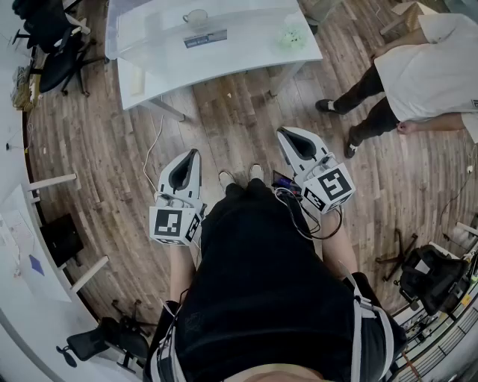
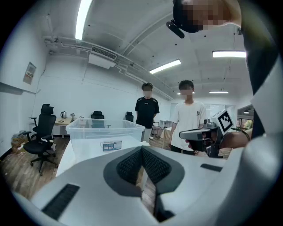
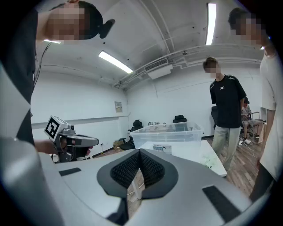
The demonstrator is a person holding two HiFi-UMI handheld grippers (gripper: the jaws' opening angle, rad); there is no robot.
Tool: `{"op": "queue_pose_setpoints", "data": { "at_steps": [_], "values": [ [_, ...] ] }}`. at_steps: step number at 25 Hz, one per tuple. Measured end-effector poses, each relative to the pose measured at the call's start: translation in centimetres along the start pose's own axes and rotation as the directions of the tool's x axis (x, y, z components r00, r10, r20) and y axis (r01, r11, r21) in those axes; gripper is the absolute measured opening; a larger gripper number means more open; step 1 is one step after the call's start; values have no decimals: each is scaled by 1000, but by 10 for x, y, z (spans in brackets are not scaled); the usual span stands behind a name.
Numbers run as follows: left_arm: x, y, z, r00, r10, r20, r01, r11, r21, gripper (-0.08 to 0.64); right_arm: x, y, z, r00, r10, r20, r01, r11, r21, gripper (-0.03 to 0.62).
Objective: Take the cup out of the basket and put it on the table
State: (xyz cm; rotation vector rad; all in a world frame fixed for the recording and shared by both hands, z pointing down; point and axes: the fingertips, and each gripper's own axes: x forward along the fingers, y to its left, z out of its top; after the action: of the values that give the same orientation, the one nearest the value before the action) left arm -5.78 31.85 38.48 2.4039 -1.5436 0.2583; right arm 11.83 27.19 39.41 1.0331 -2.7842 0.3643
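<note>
A pale cup point(image 1: 196, 16) sits inside the clear plastic basket point(image 1: 149, 33) on the white table point(image 1: 239, 63) ahead of me. The same basket point(image 2: 106, 129) point(image 3: 168, 131) stands beyond both sets of jaws in the gripper views; I cannot make out the cup there. My left gripper point(image 1: 193, 154) is held low at my left side, well short of the table, with its jaws shut on nothing point(image 2: 141, 151). To my right, the right gripper point(image 1: 284, 133) is also shut and empty point(image 3: 139, 152). Each gripper shows in the other's view.
Two people point(image 2: 147, 110) point(image 2: 188, 115) stand by the table's right end; one in a white shirt point(image 1: 433, 67) is at the right. A small greenish object point(image 1: 291, 37) lies on the table. Black office chairs point(image 1: 60, 45) point(image 2: 40, 137) stand to the left. Wooden floor point(image 1: 224, 119) lies between me and the table.
</note>
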Motion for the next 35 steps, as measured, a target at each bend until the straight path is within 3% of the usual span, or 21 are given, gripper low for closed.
{"op": "queue_pose_setpoints", "data": {
  "at_steps": [16,26,35],
  "values": [
    [24,-6,5,1000,1,15,-1,1000,2,17,12,-4,6,999,44,20,-43,997,-65,20],
    [59,-30,15,1000,22,6,-22,1000,5,17,24,-22,6,989,148,14,-147,988,-55,20],
    [89,8,26,1000,22,16,-22,1000,2,17,69,-40,11,987,159,-7,-159,985,-71,20]
  ]
}}
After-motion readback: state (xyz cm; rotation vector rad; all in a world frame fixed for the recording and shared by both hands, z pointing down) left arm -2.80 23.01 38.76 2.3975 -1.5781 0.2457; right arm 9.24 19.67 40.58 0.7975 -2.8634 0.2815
